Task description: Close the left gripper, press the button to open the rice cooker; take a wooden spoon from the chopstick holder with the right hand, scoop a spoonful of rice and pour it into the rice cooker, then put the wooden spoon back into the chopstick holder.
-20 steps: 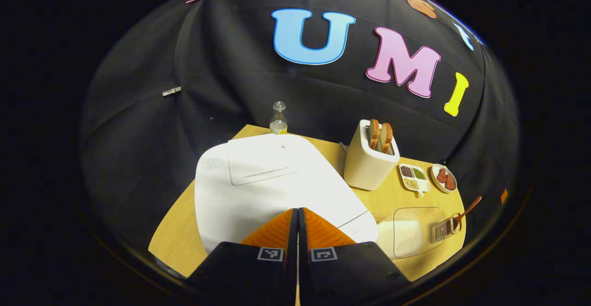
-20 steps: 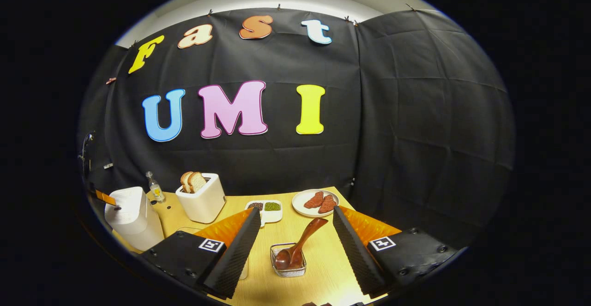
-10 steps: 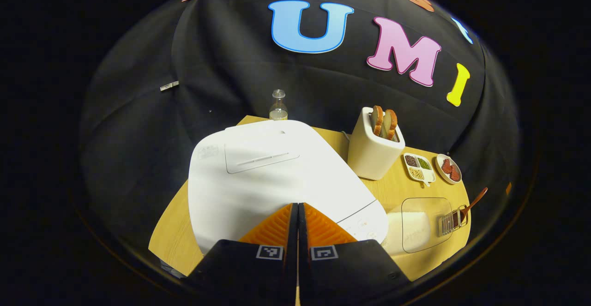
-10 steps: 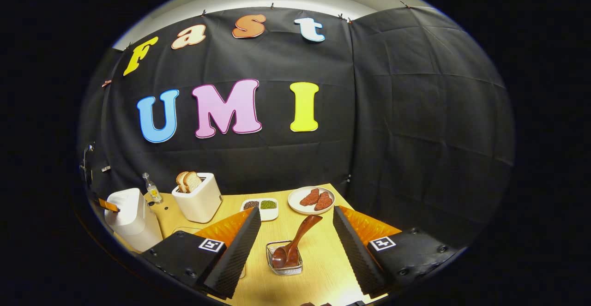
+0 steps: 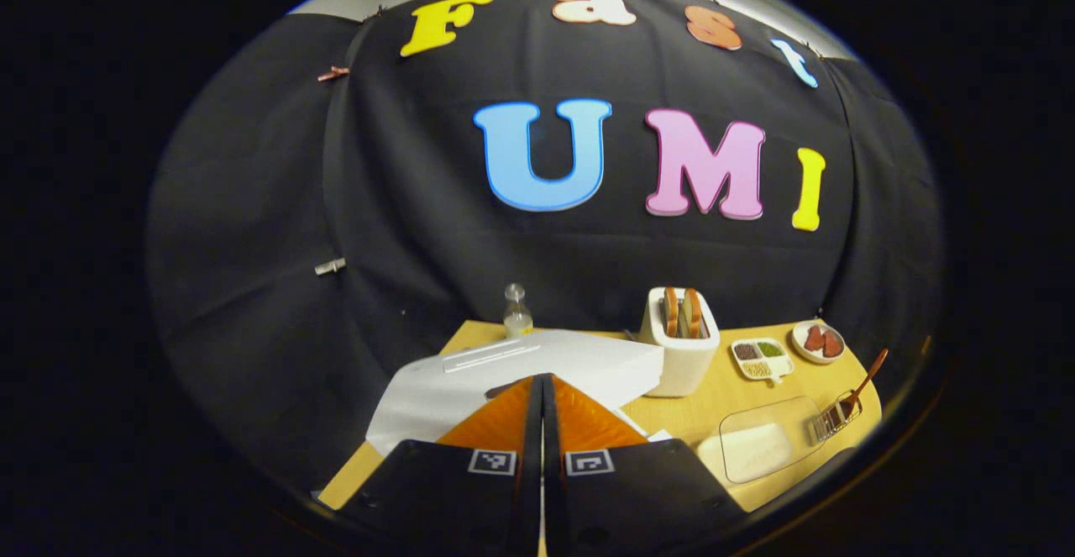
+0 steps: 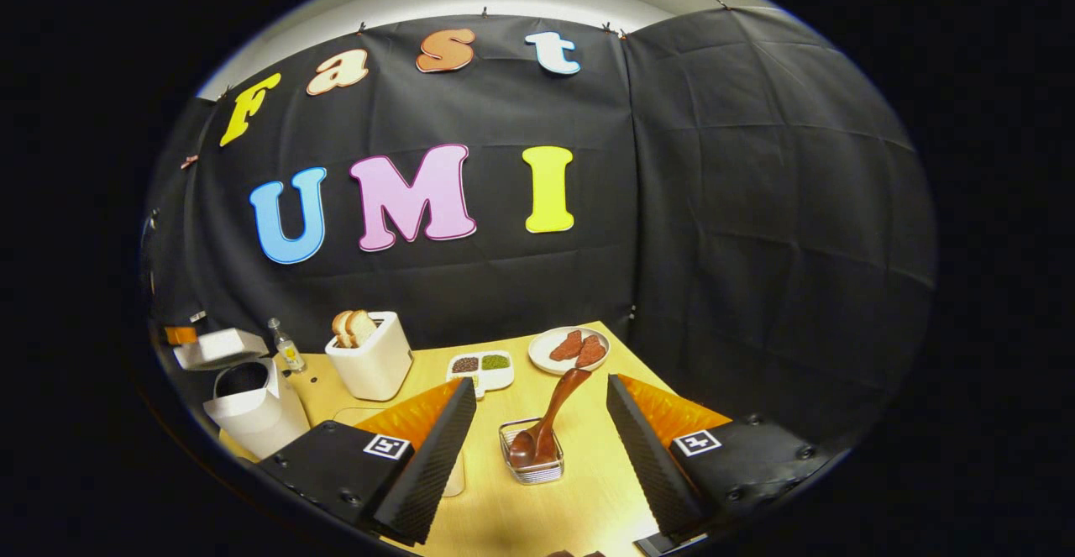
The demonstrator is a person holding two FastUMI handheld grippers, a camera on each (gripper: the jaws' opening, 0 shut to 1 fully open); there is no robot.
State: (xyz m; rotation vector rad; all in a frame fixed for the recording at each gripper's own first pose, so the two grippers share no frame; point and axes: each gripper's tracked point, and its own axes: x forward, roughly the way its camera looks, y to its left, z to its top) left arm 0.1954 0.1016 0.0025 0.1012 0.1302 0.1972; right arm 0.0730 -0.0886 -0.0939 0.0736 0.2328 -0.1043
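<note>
Black cloth wall (image 6: 756,204), wooden table (image 6: 588,473)

The right gripper (image 6: 542,423) hangs with jaws wide apart above the holder (image 6: 532,460), where the spoon (image 6: 550,423) leans. Far left of the holder, the cooker (image 6: 248,401) stands with lid raised.

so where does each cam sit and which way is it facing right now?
Left gripper view: rides the left gripper, fingers shut, low behind the rice cooker, its lid raised, facing the booth wall.
Right gripper view: rides the right gripper, fingers open, aimed past the wooden spoon in the chopstick holder toward the wall.
Shared: rice cooker, toaster, spoon, table; the left gripper's tip shows at the cooker's raised lid in the right gripper view.
</note>
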